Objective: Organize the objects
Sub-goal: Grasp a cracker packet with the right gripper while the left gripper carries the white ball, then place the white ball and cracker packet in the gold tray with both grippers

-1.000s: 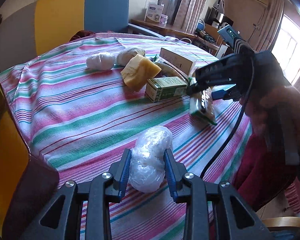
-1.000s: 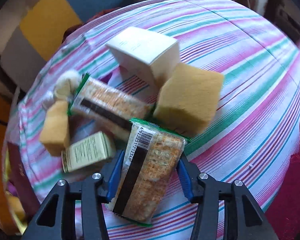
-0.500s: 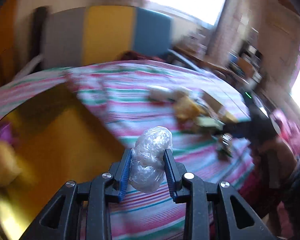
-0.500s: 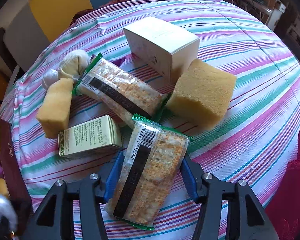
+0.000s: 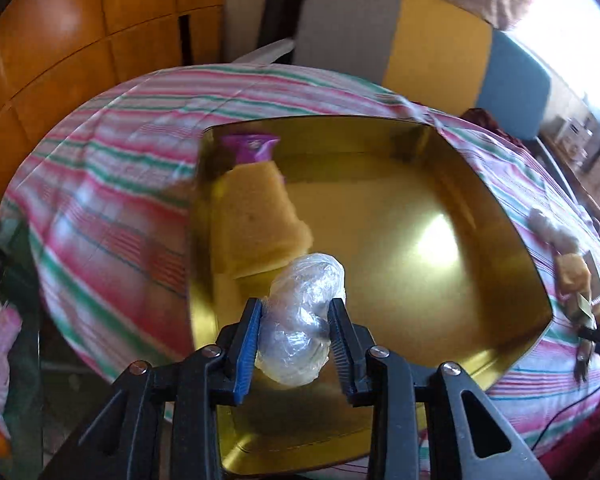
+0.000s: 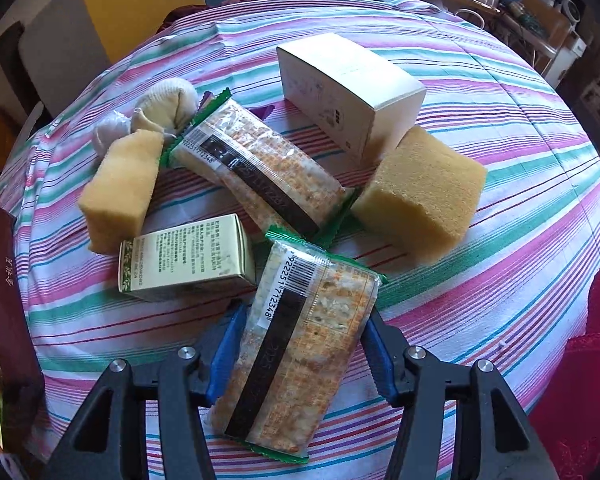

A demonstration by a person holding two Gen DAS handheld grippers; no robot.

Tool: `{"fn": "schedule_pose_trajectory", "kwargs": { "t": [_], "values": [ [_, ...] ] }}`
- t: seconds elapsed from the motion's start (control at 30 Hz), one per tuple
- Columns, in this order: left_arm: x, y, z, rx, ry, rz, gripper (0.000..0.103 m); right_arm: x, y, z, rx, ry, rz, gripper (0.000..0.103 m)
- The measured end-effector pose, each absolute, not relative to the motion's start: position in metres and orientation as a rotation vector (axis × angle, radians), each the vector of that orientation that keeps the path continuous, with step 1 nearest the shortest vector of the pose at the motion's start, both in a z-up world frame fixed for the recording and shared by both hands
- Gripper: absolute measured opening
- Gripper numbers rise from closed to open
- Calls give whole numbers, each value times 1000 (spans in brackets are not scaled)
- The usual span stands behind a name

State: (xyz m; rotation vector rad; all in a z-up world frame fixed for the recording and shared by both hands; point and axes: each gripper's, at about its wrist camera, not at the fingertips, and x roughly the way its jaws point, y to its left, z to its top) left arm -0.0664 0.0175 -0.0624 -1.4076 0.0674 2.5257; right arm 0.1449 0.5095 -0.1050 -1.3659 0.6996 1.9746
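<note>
Striped cloth [image 6: 500,128] in pink, green and white covers the round table you work over, with grey, yellow and blue chair backs behind it and wooden panelling at the upper left of the left wrist view. Bright window light washes out that view's upper right corner.

Your left gripper [image 5: 296,322] is clamped on a crumpled clear plastic bag [image 5: 302,316], its jaws having just eased apart slightly with the bag still pinched between the blue pads. It hangs over a shiny gold tin [image 5: 512,248] that fills the centre of the frame. Inside the tin, at its left, lie a yellow sponge [image 5: 256,220] and a purple packet [image 5: 252,148].

Your right gripper [image 6: 300,354] straddles a green-edged cracker pack [image 6: 300,344] at the lower centre; its jaws have just opened wider and the pads stand beside the pack's edges, though you cannot tell if they touch. Above it lie a second cracker pack [image 6: 260,168], a small green box [image 6: 188,256], a white box [image 6: 348,88], two sponge blocks [image 6: 420,192] and rolled socks [image 6: 168,100].
</note>
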Motion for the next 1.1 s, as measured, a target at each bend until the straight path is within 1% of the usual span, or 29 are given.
{"fn": "schedule_pose_trajectory", "kwargs": {
  "t": [0.2,0.23,0.43,0.53,0.67,0.8,0.83,0.9,1.0,1.1],
  "values": [
    [-61,15,-63,-1400,118,2568,37,146,512,-103,-1378,664,1976,57],
    [-61,13,-63,-1397,126,2582,37,146,512,-103,-1380,658,1976,54],
    [-54,7,-48,-1341,81,2629,37,150,518,-98,-1367,674,1990,51],
    [-51,6,-40,-1295,78,2653,37,156,522,-94,-1345,718,2005,51],
    [-49,6,-31,-1264,74,2667,37,172,514,-76,-1247,791,2090,51],
    [-46,7,-30,-1254,64,2654,38,179,489,-48,-1191,752,2196,51],
    [-45,7,-30,-1254,62,2652,37,174,483,-42,-1185,743,2227,51],
    [-43,8,-31,-1255,60,2643,38,138,460,-32,-1180,708,2304,51],
    [-39,9,-32,-1249,63,2634,38,116,429,-13,-1191,665,2442,51],
    [-37,5,-31,-1241,51,2635,38,69,382,-9,-1230,587,2611,51]
  ]
}}
